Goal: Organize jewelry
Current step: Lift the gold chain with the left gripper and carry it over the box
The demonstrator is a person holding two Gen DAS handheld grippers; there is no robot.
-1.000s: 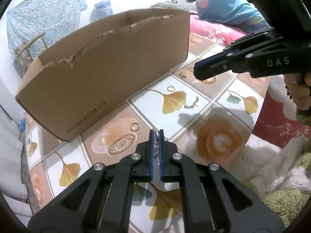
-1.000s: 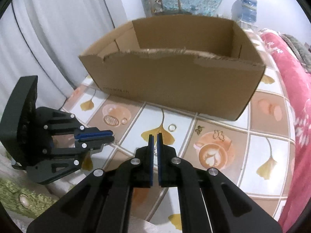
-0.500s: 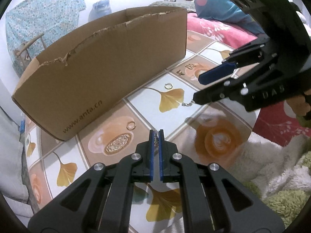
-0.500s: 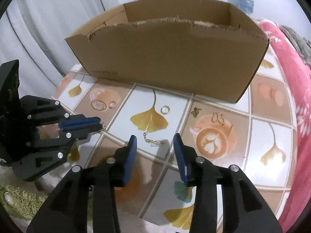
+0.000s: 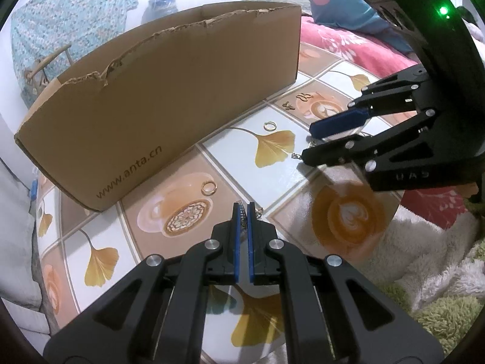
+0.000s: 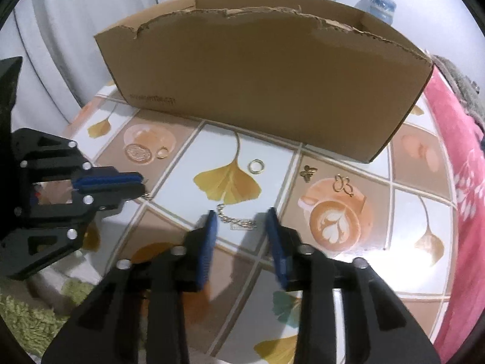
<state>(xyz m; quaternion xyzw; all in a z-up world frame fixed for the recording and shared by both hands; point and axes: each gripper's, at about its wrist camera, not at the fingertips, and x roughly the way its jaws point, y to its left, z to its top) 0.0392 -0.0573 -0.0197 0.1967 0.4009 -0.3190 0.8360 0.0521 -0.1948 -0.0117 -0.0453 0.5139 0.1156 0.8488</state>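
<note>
Open-topped cardboard box, contents hidden behind its torn wall.

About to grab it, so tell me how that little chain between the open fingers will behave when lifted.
The chain is made of fine links lying in a loose curve, so it will probably droop limp. It looks light. Lying flat on the smooth tablecloth, it may slip from the right hand-held gripper.

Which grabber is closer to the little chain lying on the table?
Right. The right gripper is open right over the chain, fingers either side. The left gripper is off to its left, shut on another chain.
</note>
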